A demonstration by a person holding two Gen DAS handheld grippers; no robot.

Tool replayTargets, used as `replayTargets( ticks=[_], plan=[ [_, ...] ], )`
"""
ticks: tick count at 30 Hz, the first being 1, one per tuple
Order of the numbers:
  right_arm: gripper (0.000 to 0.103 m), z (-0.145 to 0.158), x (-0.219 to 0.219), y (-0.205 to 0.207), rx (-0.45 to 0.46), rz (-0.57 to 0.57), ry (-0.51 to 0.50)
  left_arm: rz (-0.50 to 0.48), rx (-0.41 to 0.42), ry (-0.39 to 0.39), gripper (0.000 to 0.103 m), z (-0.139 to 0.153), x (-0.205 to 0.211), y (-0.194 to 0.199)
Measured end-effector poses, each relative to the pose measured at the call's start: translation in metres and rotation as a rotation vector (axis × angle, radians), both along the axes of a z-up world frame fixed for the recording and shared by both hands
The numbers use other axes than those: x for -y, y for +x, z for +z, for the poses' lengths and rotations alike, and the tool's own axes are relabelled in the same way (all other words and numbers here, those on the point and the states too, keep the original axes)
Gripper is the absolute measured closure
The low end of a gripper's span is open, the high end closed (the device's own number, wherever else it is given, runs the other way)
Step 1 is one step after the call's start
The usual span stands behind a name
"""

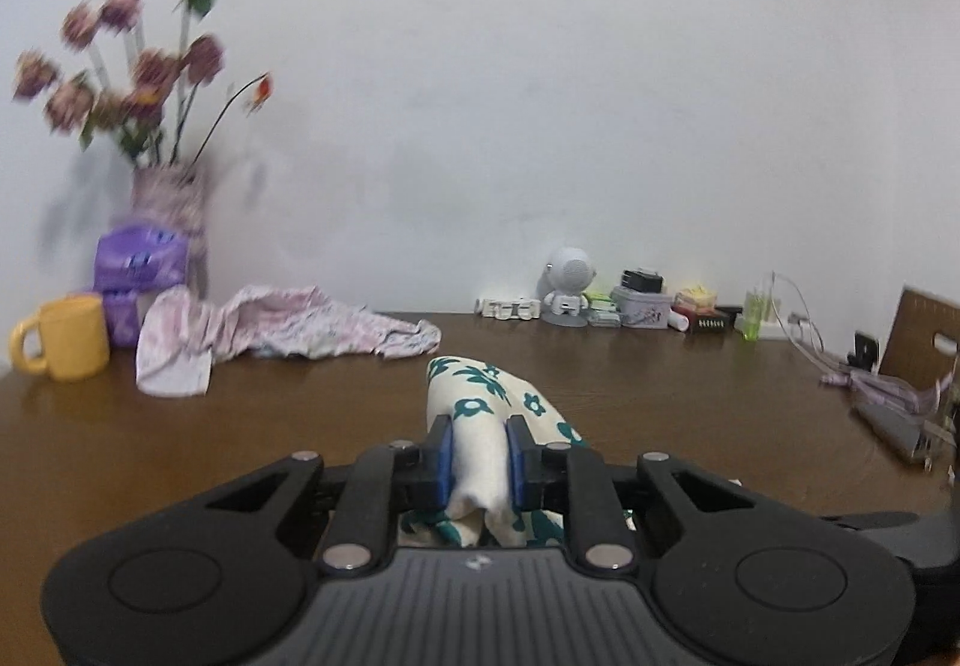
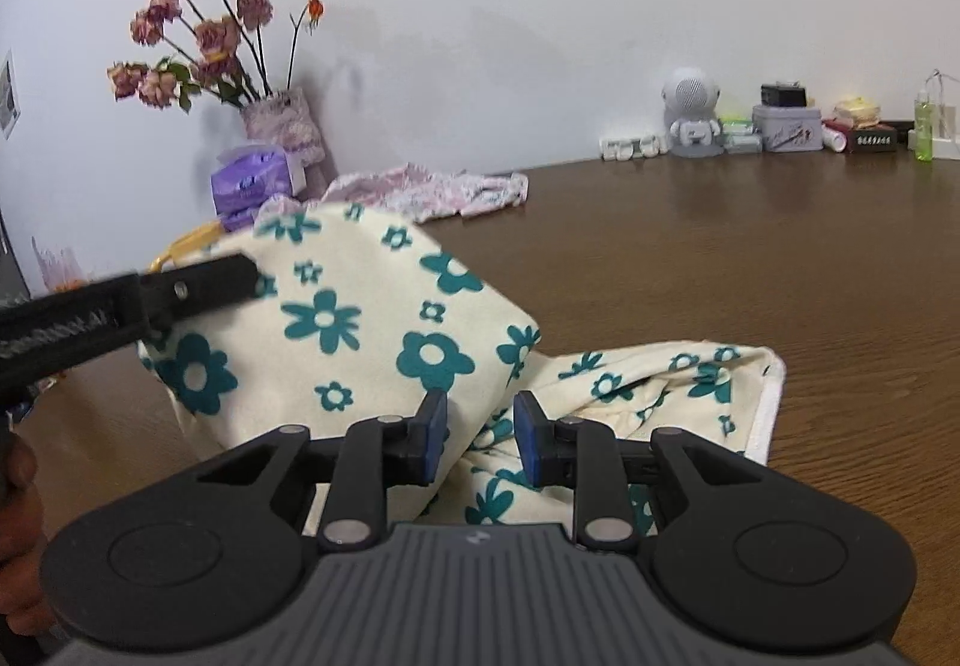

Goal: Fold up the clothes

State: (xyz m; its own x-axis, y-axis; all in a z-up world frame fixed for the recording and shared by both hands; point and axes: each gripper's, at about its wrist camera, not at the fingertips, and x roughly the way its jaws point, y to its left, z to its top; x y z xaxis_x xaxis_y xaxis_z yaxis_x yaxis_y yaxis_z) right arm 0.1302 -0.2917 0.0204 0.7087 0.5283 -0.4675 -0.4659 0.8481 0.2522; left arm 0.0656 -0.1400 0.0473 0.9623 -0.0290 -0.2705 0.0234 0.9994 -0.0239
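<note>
I see soft matt floral cloth (image 2: 336,318) between my tongs. Beneath them lies the glossy wood-grain table (image 2: 750,258).

Soft, even indoor light; the dried flowers (image 1: 126,60) smear with motion blur (left wrist view), and fisheye vignetting darkens the corners.

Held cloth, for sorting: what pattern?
Cream cloth with teal flowers; clearest in right wrist view.
</note>
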Motion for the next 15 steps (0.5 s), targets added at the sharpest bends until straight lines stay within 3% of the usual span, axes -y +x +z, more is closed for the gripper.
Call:
replayTargets(
  ticks=[9,15],
  plan=[
    [0.078,0.000,0.030,0.005,-0.015,-0.037,0.033,-0.051,0.074,0.254,0.086,0.001,0.053,-0.006],
    [0.078,-0.007,0.037,0.016,-0.066,0.019,0.096,-0.093,0.122,0.425,0.086,-0.006,0.090,-0.014]
  ],
)
